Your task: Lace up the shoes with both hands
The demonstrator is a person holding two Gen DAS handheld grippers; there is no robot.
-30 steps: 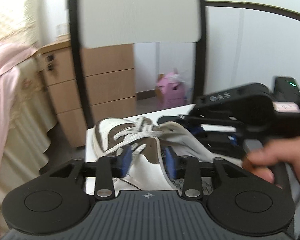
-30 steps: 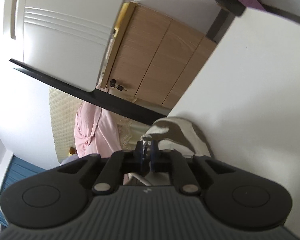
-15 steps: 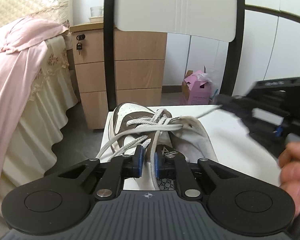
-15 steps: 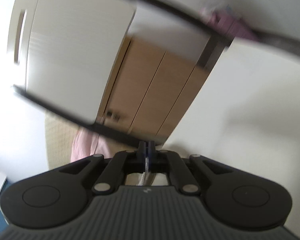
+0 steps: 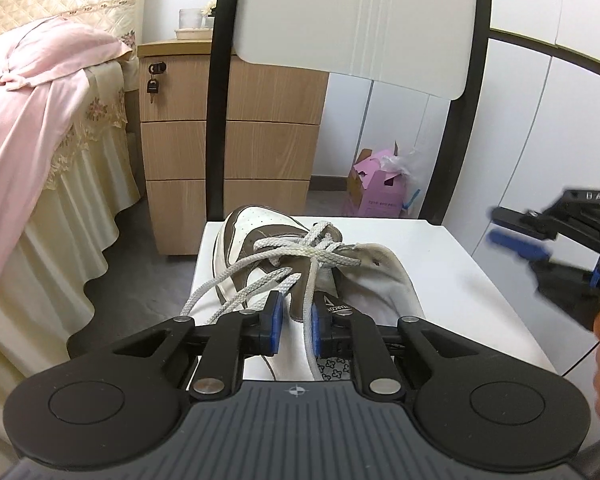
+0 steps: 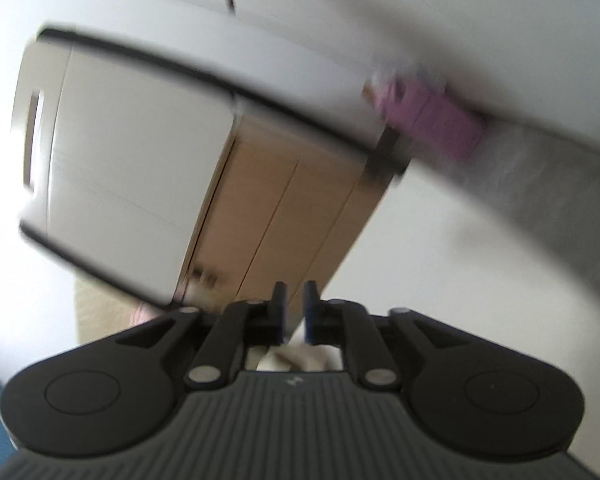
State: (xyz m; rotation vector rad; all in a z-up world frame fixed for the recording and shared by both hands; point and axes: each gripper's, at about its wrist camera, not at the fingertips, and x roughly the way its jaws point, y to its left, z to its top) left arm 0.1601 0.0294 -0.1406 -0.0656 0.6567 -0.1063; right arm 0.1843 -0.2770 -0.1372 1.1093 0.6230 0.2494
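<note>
Furniture first: a white chair [image 5: 440,264] carries the shoe [image 5: 268,248] on its seat, toe pointing away toward the chair back, heel end and tongue nearest the left wrist camera, so the shoe's long axis runs straight out from the left gripper [image 5: 296,322]. Across the shoe's throat the white laces [image 5: 300,252] are crossed into a first knot, with 2 loose strands trailing off the shoe's left side toward the seat edge. 1 strand [image 5: 309,312] runs from that knot back down between the left gripper's blue pads, lying against the right-hand pad with a gap to the other; its jaws have just been opening a little, so I judge the strand slack between them rather than pinched. The right gripper [image 5: 516,236] hangs well to the right of the shoe, above the seat's far corner, jaws having just parted, nothing between them in its own blurred view [image 6: 295,312]. Judging by this, the left gripper is much the nearer to the laces, and the next pull would run along the shoe's length.
</note>
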